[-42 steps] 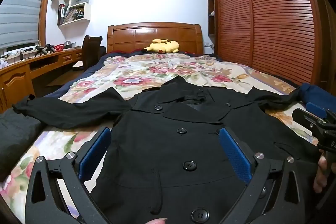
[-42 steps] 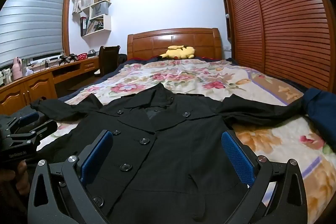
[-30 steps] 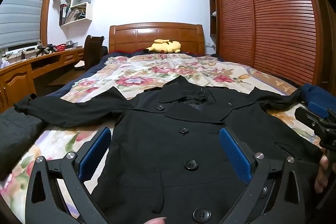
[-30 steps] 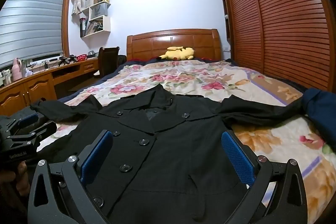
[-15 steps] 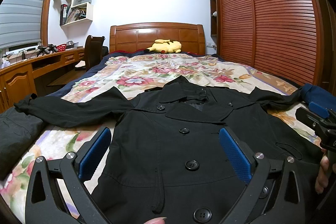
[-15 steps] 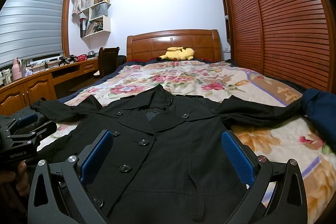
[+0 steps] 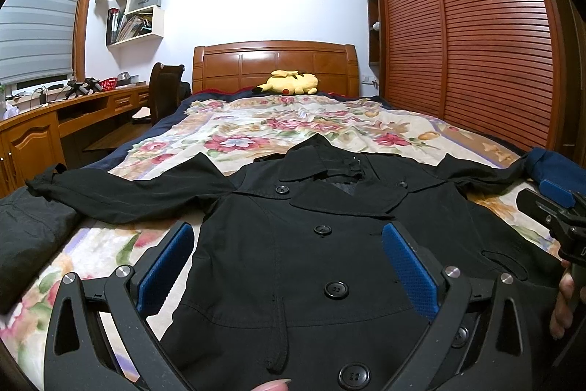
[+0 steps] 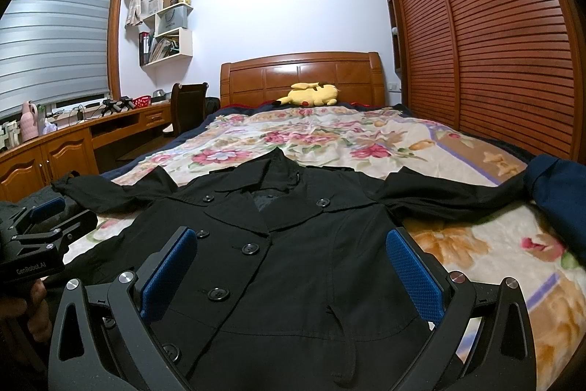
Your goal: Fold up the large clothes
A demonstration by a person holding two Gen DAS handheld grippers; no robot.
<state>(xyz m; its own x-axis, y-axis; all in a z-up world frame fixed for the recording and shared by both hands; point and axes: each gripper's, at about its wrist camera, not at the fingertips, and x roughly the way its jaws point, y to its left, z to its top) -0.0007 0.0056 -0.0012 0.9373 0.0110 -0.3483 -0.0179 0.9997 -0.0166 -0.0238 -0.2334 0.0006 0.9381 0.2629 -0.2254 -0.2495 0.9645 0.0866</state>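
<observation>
Left gripper (image 7: 287, 266): jaws apart, empty, poised above the near hem, left of centre.
Right gripper (image 8: 291, 272): jaws apart, empty, poised above the hem, right of centre. Both judged placed to begin the first fold.
Black coat (image 7: 329, 244): double-breasted, buttoned, face up, spread flat on the bed (image 7: 256, 127); collar far, hem near; left sleeve (image 7: 121, 189) and right sleeve (image 8: 450, 193) stretched out sideways, likely to be folded inward first.
Dark garment (image 7: 25, 237): bunched at the bed's left edge, touching the left cuff.
Navy garment (image 8: 560, 193): at the right edge, by the right cuff.
Yellow plush toy (image 7: 289, 83): far, against the headboard.
</observation>
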